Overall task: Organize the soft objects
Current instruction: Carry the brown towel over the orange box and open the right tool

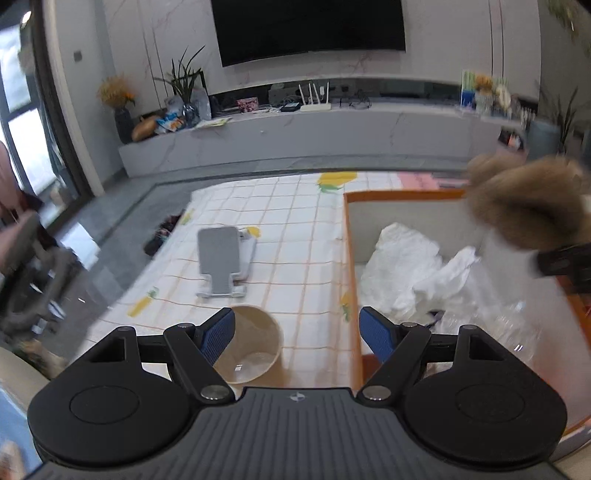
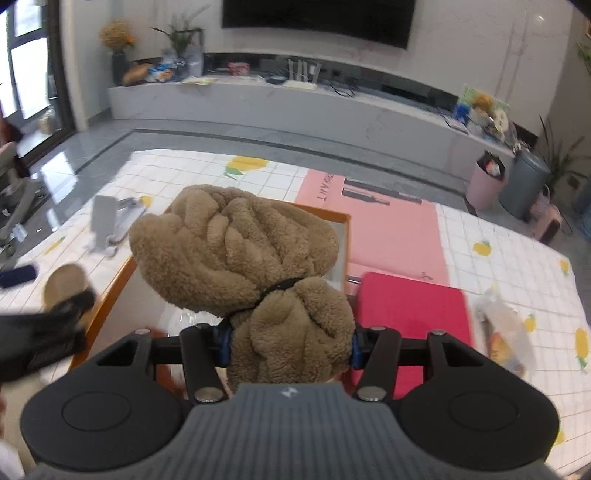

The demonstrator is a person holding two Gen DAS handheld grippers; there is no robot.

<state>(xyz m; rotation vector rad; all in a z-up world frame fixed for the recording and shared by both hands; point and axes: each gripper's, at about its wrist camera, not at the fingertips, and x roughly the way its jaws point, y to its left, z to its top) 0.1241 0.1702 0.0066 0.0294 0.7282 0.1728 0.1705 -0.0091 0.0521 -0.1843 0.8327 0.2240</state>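
In the left wrist view, the left gripper [image 1: 296,334] has its jaws wide apart and empty above the checked tablecloth [image 1: 280,221], beside the orange-rimmed box [image 1: 349,258]; a TV [image 1: 308,29] hangs behind. In the right wrist view, the right gripper [image 2: 290,345] is clenched on the brown plush bundle [image 2: 236,251], above the box's near edge.

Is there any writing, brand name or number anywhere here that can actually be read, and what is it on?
None can be read for sure.
Pink sheet on the table: one line of pale letters lying sideways, too blurred to make out.
Small emblem on the right gripper body: a logo, no letters.
Packets on the TV shelf: too small.
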